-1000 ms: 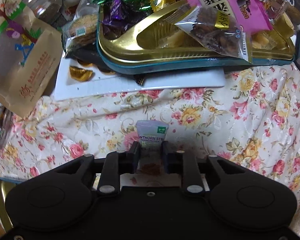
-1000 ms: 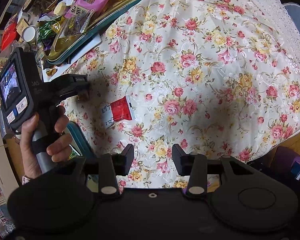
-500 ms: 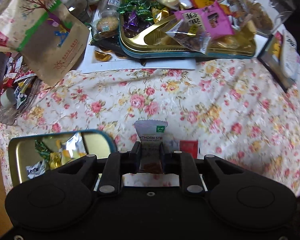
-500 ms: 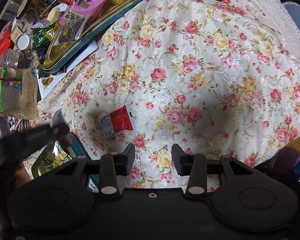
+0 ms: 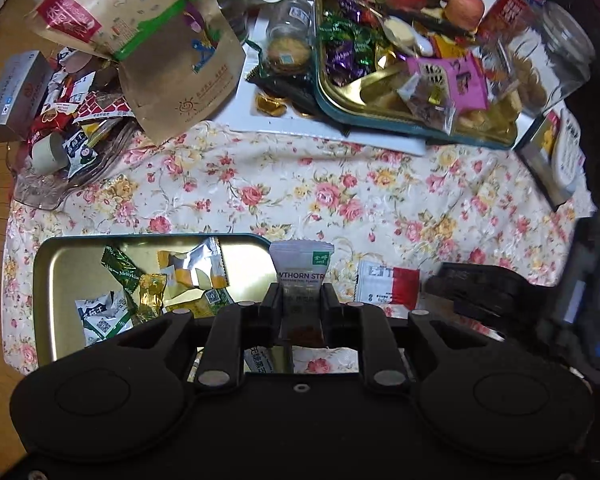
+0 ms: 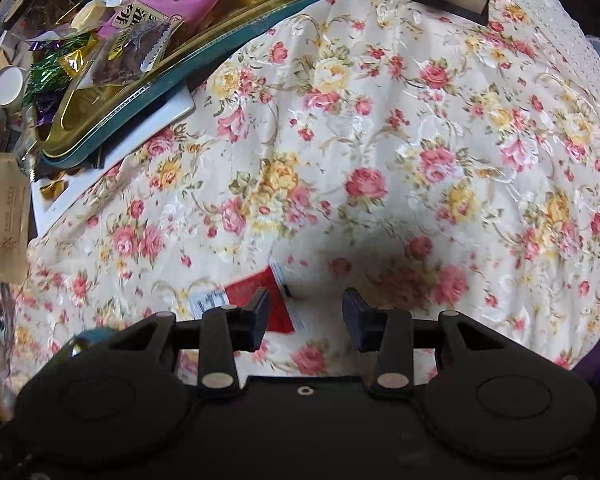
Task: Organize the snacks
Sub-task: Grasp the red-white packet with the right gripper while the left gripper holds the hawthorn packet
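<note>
A hawthorn strip packet point(image 5: 302, 276) was held upright in the left gripper point(image 5: 301, 307) jaws beside a gold tin point(image 5: 52, 276), seen only there. The right gripper point(image 6: 306, 316) jaws, closing on nothing, were poised over a red-and-white sachet point(image 6: 256, 296) on the floral tabletop point(image 6: 380, 140); a heaped snack tray point(image 6: 204, 64) lay farther back.

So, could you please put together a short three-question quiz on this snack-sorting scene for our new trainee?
1. True or false: the left tongs grip a hawthorn strip packet.
2. Where does the red-and-white sachet lie? A) in the gold tin lid B) on the floral tablecloth C) in the glass dish
3. Fill in: between the pads of the right tongs, which are closing, there is ___.

Key: 1 true; 2 B; 3 nothing, only tablecloth below.
</note>
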Demonstrator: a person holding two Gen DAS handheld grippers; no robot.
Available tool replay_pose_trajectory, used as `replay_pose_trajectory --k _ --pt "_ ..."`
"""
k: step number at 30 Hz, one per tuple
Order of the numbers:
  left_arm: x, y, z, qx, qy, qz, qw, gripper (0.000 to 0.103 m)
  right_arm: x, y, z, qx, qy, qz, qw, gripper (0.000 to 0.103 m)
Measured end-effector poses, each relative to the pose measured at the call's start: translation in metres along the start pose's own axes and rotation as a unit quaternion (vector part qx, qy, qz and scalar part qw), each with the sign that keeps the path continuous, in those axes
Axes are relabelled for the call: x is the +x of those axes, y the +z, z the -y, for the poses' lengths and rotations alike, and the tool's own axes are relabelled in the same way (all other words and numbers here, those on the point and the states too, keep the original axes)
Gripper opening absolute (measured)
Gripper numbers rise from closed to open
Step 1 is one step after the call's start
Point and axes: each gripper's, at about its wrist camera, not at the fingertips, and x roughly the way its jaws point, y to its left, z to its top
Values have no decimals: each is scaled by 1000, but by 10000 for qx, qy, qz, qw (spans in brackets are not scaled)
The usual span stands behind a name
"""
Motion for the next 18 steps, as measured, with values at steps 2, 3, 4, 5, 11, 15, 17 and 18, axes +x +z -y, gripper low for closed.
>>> replay_pose_trajectory --k 2,3,4,5,11,15,17,18 --pt "-6 2 -8 -127 -92 58 9999 26 6 3 -7 86 -20 66 9999 42" --pt "-10 4 -12 -174 -122 102 9997 26 9 4 -10 127 -29 98 9999 41" --pt "-13 4 -15 -211 -149 152 9996 26 13 5 -14 153 -65 130 9998 41" --pt "-17 4 -17 -237 -174 205 9994 26 16 6 -17 167 -130 173 9996 41" --pt "-36 0 -29 -231 -353 452 9981 26 32 6 -31 64 -653 393 9971 40" --pt "-39 -1 -40 -334 -336 503 9976 26 36 -13 -41 -366 -970 367 9939 39" --pt "-41 -2 -46 -441 -339 526 9971 26 35 -24 -38 -516 -990 193 9936 39" --pt "-42 -2 -49 -485 -346 538 9968 26 33 -33 -32 -596 -987 62 9933 39"
